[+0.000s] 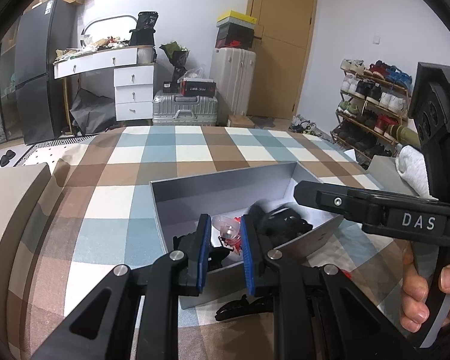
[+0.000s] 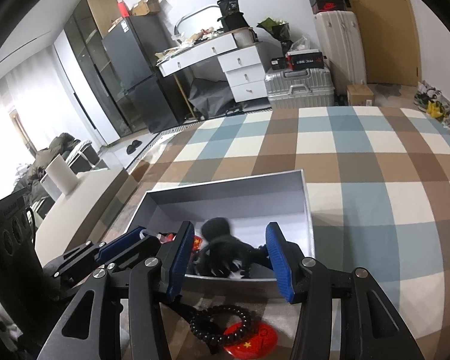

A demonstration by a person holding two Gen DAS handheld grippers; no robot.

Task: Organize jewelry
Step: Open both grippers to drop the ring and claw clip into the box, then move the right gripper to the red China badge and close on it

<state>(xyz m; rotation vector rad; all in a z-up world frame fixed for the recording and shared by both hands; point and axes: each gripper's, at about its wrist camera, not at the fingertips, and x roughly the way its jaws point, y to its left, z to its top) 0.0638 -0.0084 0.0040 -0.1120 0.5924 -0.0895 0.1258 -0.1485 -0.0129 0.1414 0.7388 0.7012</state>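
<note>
Left wrist view looks along the left gripper (image 1: 223, 238), whose blue pads stand a narrow gap apart over the near wall of a grey open box (image 1: 222, 187) on a checked bedspread (image 1: 195, 153). Between the pads shows a clear and red trinket (image 1: 229, 234) lying in the box; whether the pads touch it cannot be told. Dark hair clips (image 1: 280, 225) lie beside it, blurred. The right gripper (image 2: 229, 253) hangs over the box's right side, its fingers spread wide with nothing between them.

Right wrist view shows a black claw clip (image 2: 228, 252) on the box floor near the front wall. The far half of the box floor is bare, and its walls stand upright on all four sides. Outside the front wall, on the bedspread, a black bead bracelet (image 2: 222, 324) lies partly over a red round badge (image 2: 252, 340). Beyond the box the bedspread runs open to the bed's far edge.
</note>
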